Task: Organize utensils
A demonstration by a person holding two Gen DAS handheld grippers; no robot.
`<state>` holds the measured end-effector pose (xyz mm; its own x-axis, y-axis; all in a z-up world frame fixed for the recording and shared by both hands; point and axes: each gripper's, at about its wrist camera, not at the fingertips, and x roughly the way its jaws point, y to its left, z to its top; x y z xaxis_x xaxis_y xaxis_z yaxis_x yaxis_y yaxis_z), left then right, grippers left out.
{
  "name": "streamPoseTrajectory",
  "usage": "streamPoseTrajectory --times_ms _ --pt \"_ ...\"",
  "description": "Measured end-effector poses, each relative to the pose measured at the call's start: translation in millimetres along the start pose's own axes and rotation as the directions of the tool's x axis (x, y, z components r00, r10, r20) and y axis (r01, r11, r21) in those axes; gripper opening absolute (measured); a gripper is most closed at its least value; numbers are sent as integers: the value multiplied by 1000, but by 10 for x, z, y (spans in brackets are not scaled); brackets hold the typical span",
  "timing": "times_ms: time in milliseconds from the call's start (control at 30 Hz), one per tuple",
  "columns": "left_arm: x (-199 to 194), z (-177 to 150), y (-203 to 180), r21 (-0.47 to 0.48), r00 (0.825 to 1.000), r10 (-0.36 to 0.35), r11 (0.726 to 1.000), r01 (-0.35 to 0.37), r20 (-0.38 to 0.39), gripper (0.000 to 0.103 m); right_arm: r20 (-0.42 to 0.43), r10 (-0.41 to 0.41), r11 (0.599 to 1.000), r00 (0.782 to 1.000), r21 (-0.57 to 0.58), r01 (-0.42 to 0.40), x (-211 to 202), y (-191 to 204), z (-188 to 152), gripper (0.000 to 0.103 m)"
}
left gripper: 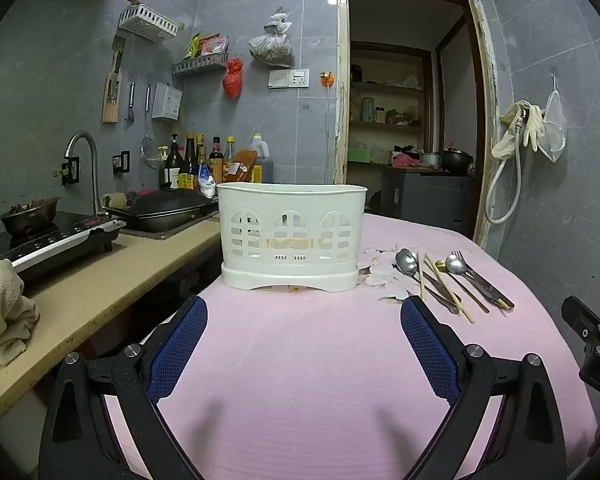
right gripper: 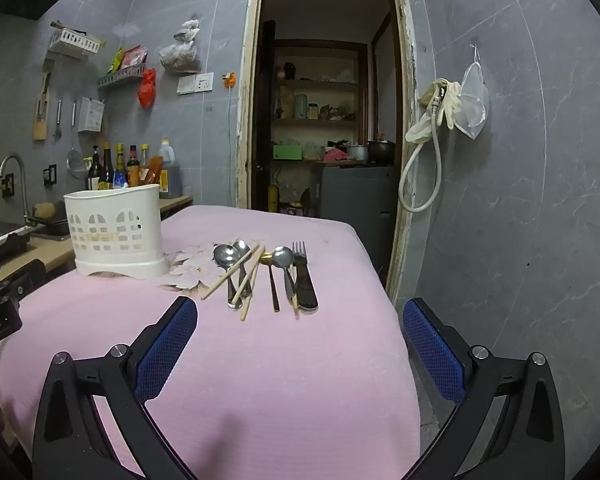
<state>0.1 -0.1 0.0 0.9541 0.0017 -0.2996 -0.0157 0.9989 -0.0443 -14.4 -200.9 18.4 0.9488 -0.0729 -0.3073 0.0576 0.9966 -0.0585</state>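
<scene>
A white plastic utensil holder (left gripper: 290,236) stands upright on the pink tablecloth (left gripper: 300,360), straight ahead of my left gripper (left gripper: 304,304), which is open and empty. To its right lies a loose pile of utensils: spoons (right gripper: 226,258), wooden chopsticks (right gripper: 236,276), a fork (right gripper: 299,250) and a dark-handled knife (right gripper: 306,288). The pile also shows in the left wrist view (left gripper: 448,276). My right gripper (right gripper: 300,308) is open and empty, just short of the pile. The holder also shows in the right wrist view (right gripper: 116,232), at left.
A kitchen counter (left gripper: 100,288) runs along the left with a stove (left gripper: 52,240), a pan (left gripper: 160,210), a sink tap (left gripper: 84,160), bottles (left gripper: 204,160) and a cloth (left gripper: 0,312). An open doorway (right gripper: 324,120) lies behind the table. The table's right edge drops off by the grey wall (right gripper: 520,200).
</scene>
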Motion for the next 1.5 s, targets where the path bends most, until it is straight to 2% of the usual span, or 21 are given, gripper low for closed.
streamPoseTrajectory --times_ms 1500 --pt "-4 14 20 5 1000 1 1000 -1 -3 95 -4 -1 1000 1000 1 1 -21 -26 -15 103"
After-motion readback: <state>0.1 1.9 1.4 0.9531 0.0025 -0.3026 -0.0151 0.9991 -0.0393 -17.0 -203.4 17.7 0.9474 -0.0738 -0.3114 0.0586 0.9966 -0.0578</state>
